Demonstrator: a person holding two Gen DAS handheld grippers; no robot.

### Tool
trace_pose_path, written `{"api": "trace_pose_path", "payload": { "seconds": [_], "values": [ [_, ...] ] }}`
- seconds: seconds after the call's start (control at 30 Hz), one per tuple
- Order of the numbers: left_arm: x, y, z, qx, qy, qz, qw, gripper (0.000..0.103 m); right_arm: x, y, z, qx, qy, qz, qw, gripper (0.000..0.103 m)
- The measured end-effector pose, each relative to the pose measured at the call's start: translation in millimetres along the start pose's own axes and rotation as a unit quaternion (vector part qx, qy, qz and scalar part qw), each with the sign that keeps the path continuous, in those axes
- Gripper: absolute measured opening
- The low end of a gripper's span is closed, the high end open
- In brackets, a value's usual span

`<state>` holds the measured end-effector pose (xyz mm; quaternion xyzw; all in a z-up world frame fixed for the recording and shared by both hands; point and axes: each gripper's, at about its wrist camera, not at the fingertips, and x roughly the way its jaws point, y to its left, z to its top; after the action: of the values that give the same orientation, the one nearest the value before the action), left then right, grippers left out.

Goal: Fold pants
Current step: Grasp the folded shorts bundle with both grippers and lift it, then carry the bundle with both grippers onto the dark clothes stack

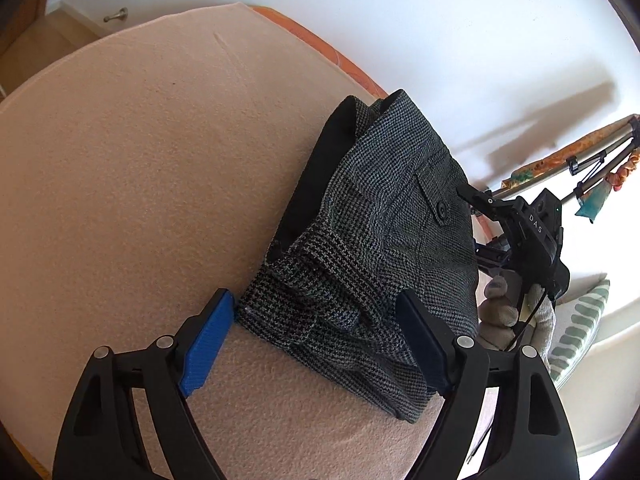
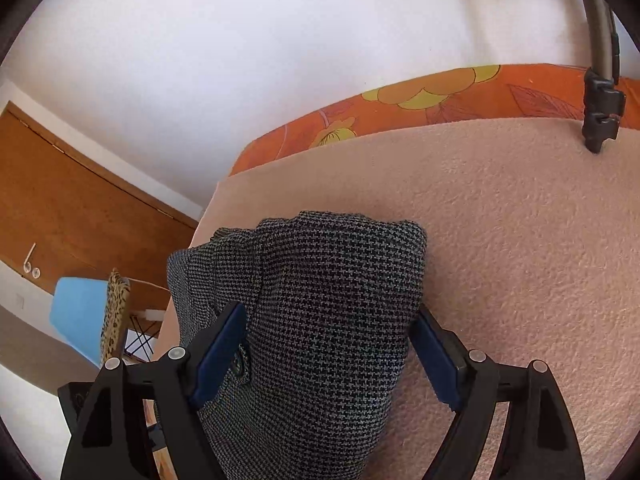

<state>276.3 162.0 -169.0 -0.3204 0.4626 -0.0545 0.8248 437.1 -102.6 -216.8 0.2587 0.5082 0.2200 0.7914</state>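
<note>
The grey houndstooth pants [image 1: 384, 240] lie folded into a thick bundle on the pink blanket [image 1: 140, 180], button pocket on top. My left gripper [image 1: 316, 320] is open, its blue pads either side of the bundle's near end, resting over the cloth. In the right wrist view the pants [image 2: 332, 312] fill the space between the wide-spread pads of my right gripper [image 2: 328, 332], which is open. The right gripper also shows in the left wrist view [image 1: 520, 232], at the bundle's far right edge.
An orange flowered sheet [image 2: 440, 100] borders the blanket [image 2: 520, 240] at the white wall. A tripod leg [image 2: 600, 80] stands at the upper right. A wooden door [image 2: 60, 200] and a blue chair [image 2: 80, 312] are off the bed's left side. A striped cushion [image 1: 580, 328] lies right.
</note>
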Motion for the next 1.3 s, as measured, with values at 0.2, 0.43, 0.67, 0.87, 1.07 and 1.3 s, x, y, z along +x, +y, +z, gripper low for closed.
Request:
{"api": "trace_pose_path", "payload": {
  "seconds": [0.2,0.43,0.67,0.87,1.07,1.3],
  "values": [
    [0,1,1,-0.008,-0.026,-0.004,0.9996,0.081,-1,3,-5,0.004,-0.011,0.003,1.000,0.074],
    [12,-8,1,0.002,-0.041,-0.010,0.9991,0.052,0,2,-8,0.007,-0.012,-0.001,1.000,0.046],
    [13,-10,3,0.014,-0.051,-0.013,0.9985,0.044,4,-1,-5,0.006,-0.004,0.003,1.000,0.064],
    [1,-12,3,0.039,-0.061,-0.017,0.9972,0.038,0,3,-6,0.012,-0.014,-0.001,1.000,0.037],
    [-12,-17,4,0.067,-0.071,-0.019,0.9950,0.033,-22,35,-8,-0.037,-0.027,-0.022,0.999,0.024],
    [-27,-25,-3,0.079,-0.075,-0.036,0.9934,0.032,-57,91,-15,-0.112,-0.045,-0.036,0.992,0.019]
  ]
}}
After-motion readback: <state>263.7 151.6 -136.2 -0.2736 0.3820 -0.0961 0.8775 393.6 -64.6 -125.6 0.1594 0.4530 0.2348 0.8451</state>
